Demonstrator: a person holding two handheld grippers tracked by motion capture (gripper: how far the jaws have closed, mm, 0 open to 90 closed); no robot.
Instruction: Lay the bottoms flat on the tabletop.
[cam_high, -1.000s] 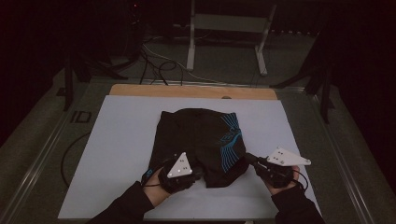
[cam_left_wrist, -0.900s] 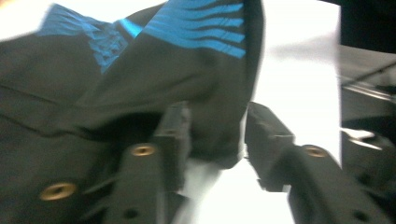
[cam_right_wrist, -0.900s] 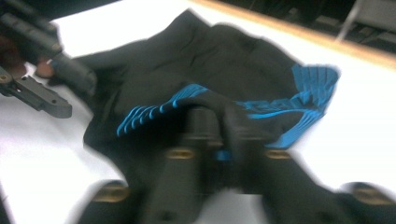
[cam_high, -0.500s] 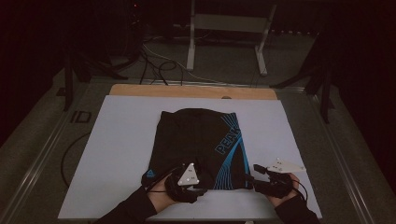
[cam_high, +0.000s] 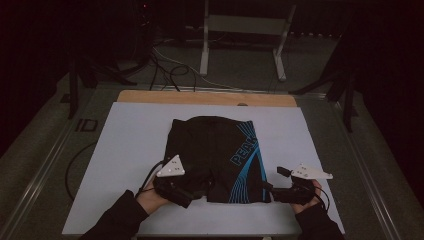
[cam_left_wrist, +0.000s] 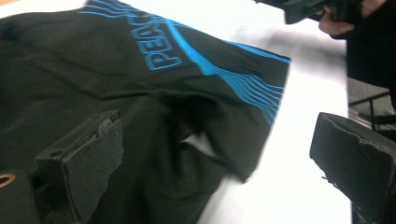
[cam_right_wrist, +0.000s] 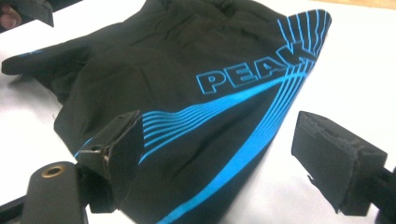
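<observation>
Near the front edge of the white worktop (cam_high: 125, 150): black shorts (cam_high: 215, 150) with blue stripes and "PEAK" lettering lie spread flat, leg hems toward the person.
Left hand-held gripper (cam_high: 192, 192): jaws have just been opening; they stand wide over the near leg hem, pads off the cloth, nothing held.
Right hand-held gripper (cam_high: 272, 187): jaws have just been opening too; spread wide just beside the striped hem, gripping nothing.
Step in hand: probably letting go after laying the shorts flat.
Doing it well: draw both grippers back low and level so no pad catches a hem; check the crease between the legs (cam_left_wrist: 196, 140) before any fold.
</observation>
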